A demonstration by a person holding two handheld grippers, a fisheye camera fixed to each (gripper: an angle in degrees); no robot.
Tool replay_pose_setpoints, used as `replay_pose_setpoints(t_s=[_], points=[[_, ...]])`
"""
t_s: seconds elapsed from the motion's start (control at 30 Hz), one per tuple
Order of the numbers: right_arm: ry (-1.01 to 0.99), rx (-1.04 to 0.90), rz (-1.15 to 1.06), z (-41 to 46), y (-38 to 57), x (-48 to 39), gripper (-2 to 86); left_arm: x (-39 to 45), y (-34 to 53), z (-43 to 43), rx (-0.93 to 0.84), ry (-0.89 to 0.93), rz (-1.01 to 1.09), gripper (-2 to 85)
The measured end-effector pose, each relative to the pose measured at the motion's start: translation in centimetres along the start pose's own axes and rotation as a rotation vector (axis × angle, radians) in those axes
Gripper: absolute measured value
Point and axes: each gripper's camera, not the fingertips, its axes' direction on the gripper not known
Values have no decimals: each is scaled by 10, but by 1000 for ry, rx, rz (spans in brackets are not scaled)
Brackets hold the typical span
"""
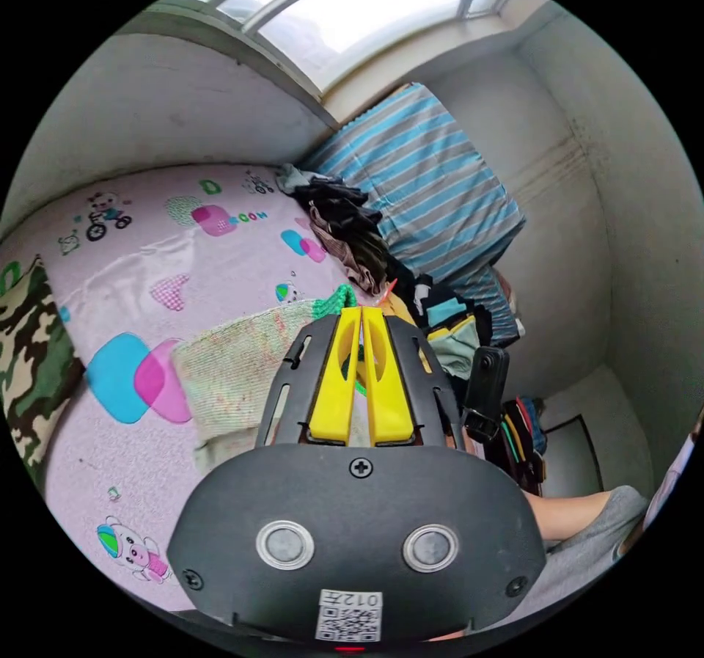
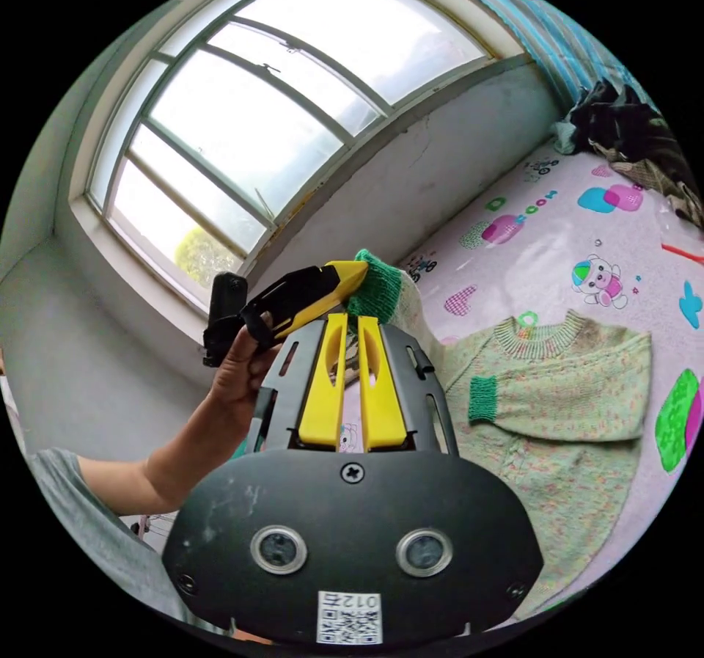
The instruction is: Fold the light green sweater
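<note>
Pink cartoon-print bed [image 1: 220,262] under light green sweater [image 2: 557,408], camouflage cloth [image 1: 29,364], clothes heap [image 1: 345,232].

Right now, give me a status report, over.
Left gripper shut on sweater cuff, lifted. Right gripper closed beside it, hold unclear. Sweater flat on bed, one sleeve folded across.

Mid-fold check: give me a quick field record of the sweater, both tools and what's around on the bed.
sweater: light green sweater lies on the pink bedsheet, one sleeve folded across the chest
lifted sleeve: green cuff raised off the bed
left tool: left tool, held by a hand, tip at that cuff; jaws together in its own view
right tool: right tool, jaws nearly together, grip on fabric unclear
bed clutter: pile of dark clothes, striped bedding, camouflage cloth
</note>
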Motion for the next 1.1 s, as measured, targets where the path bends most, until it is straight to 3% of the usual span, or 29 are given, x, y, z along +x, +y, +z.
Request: replay_pose_setpoints(t_s=[0.27, 0.4, 0.5, 0.67, 0.9, 1.1], points=[[48, -7, 156, -74, 20, 164, 3, -2, 8, 181, -188, -60, -16, 9], [87, -40, 333, -85, 48, 264, 5, -30, 21, 203, -166, -63, -71, 8], [70, -55, 422, -89, 69, 311, 10, -66, 36, 200, -199, -196, -112, 8], [46, -53, 503, -103, 84, 340, 35, -121, 59, 197, -237, -344, -169, 7], [73, -34, 591, -113, 72, 355, 106, -140, 65, 234, -266, -389, -148, 8], [158, -156, 542, -93, 43, 351, 25, -145, 62, 266, -249, -437, -118, 7]])
